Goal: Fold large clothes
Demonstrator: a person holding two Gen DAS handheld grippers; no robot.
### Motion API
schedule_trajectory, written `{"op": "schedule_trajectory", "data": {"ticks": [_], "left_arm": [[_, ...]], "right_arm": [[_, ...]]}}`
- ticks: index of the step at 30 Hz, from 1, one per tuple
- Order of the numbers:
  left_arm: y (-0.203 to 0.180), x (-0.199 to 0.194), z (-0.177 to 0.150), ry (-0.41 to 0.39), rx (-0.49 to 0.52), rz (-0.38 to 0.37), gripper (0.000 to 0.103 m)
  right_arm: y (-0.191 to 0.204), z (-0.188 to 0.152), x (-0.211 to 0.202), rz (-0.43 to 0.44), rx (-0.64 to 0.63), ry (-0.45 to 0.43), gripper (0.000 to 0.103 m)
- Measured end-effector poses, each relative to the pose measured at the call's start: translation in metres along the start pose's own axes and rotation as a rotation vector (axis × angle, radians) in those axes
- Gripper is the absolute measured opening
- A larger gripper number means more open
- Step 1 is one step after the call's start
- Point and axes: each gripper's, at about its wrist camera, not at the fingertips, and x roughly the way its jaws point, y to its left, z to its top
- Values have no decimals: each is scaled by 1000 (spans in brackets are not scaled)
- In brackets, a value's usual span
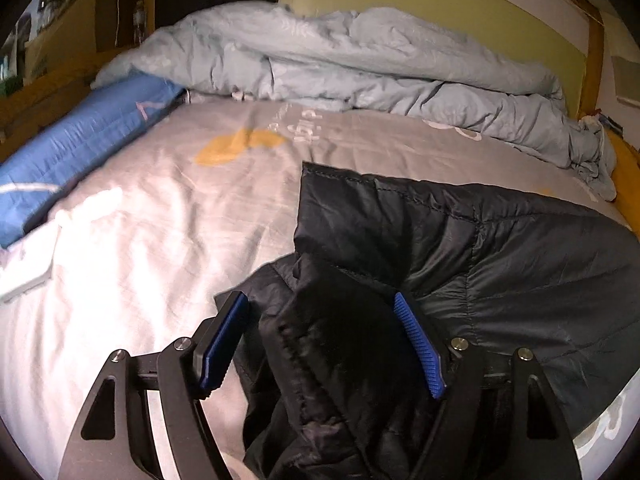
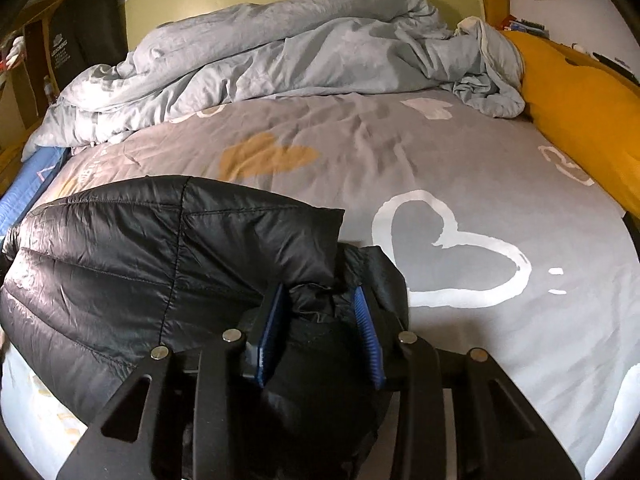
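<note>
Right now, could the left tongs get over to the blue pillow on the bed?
Probably not yet. The left tongs have black jacket fabric between their fingers, so they'd drag it along. Once it's let go, the grey sheet toward the blue pillow looks unobstructed.

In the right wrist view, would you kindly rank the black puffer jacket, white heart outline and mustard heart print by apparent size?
1. black puffer jacket, though nearness to the camera inflates it
2. white heart outline
3. mustard heart print

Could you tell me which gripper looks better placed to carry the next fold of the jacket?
Right, probably: the right gripper is pinched on the black quilted puffer jacket, while the left gripper stands wide around it.
</note>
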Motion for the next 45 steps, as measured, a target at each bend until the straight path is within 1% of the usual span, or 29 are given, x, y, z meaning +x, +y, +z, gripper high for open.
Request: {"op": "schedule_trajectory", "data": {"ticks": [1,3,4,6,7,8,9,10,11,12,13,14,15,16,17,18,20,22,23,24,27,28,29,30,32,34,38,43,45], "left_arm": [[-2,-5,0,-26,17,13,77],[-15,-24,-1,-119,100,54,77],[-19,-34,0,-156,117,54,77],[-23,-56,1,-232,120,26,77],[-26,-70,2,-276,124,12,79],[-31,-84,3,-324,143,8,84],[-39,-98,2,-371,175,-5,87],[-43,-105,2,-393,193,-21,88],[-51,-114,1,-415,218,-57,88],[-56,-117,1,-414,227,-81,88],[-63,-118,2,-393,232,-111,88],[-69,-114,4,-348,228,-156,89],[-73,-108,6,-292,217,-206,89],[-76,-102,7,-252,209,-236,90],[-78,-89,9,-181,193,-273,90],[-79,-76,10,-115,172,-287,90],[-77,-51,10,-29,142,-262,90],[-72,-26,8,39,114,-228,91],[-71,-17,6,54,105,-228,91],[-69,-11,5,56,100,-229,91],[-69,-1,4,18,143,-178,94],[-72,2,2,0,168,-161,100],[-74,4,-1,-34,210,-126,103],[-76,7,-5,-53,243,-106,103],[-72,15,-4,-24,221,-113,103],[-67,19,-3,-14,197,-106,103],[-68,25,-5,0,201,-79,103],[-72,25,-6,-5,214,-59,103],[-72,20,-6,-27,214,-48,103]], "right_arm": [[-1,0,-2,-1,1,-5,34],[-1,2,-10,-6,-5,-16,34],[-1,4,-15,-11,-12,-24,35],[1,7,-31,-4,-13,-59,36],[1,8,-41,12,-5,-85,36],[1,9,-50,30,5,-113,37],[2,10,-61,45,17,-146,41],[4,11,-71,61,26,-180,47],[7,12,-80,84,31,-213,50],[11,12,-86,107,30,-235,55],[16,12,-91,126,25,-254,60],[22,13,-94,136,18,-266,63],[28,13,-96,158,8,-274,71],[34,14,-94,187,-3,-268,80],[40,14,-88,217,-16,-247,84],[45,13,-82,242,-26,-217,90],[55,11,-60,261,-36,-137,94],[63,9,-37,253,-44,-76,97],[68,9,-25,236,-59,-50,99],[72,9,-16,214,-79,-33,102],[82,11,5,175,-121,-12,103],[84,14,11,166,-116,8,103],[85,16,17,158,-112,28,103],[84,16,22,153,-115,45,103],[85,18,33,152,-118,63,103],[84,16,39,146,-111,65,103],[88,11,43,116,-133,50,103],[92,7,42,88,-150,23,103],[91,7,41,88,-149,16,103]]}}
